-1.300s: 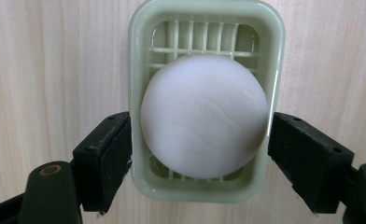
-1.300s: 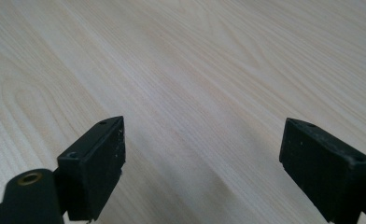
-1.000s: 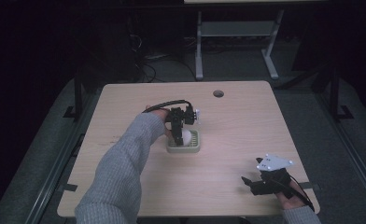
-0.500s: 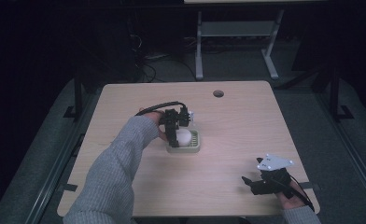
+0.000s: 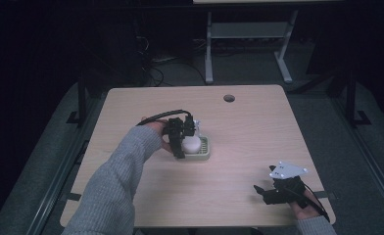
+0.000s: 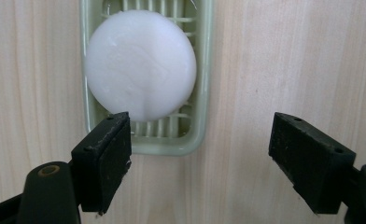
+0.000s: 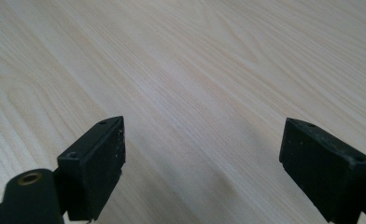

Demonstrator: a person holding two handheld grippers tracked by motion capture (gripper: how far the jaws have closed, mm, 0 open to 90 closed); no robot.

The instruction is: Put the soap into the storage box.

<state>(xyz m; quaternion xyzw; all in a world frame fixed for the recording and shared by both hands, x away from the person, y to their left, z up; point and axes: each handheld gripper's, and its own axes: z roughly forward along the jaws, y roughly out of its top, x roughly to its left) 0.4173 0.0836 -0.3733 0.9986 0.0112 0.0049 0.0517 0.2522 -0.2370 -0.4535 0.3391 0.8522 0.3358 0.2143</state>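
A round white soap bar point(image 6: 141, 64) lies in a pale green slotted soap dish point(image 6: 198, 126) on the wooden table point(image 5: 249, 127). In the high view the soap bar point(image 5: 190, 145) and dish point(image 5: 204, 152) sit near the table's middle. My left gripper point(image 6: 200, 163) hovers above the dish's near end, jaws open and wide apart, nothing between them. From above, the left gripper point(image 5: 178, 141) covers the dish's left part. My right gripper point(image 7: 202, 170) stands open over bare wood; it rests near the front right edge point(image 5: 271, 193).
A round cable hole point(image 5: 228, 98) sits near the table's far edge. Beyond the table stands a desk frame with metal legs point(image 5: 208, 49) on a dark floor. Bare wood lies all around the dish.
My left gripper has pulled back toward the person and left, away from the soap, which stays in the dish. The right gripper has not moved.
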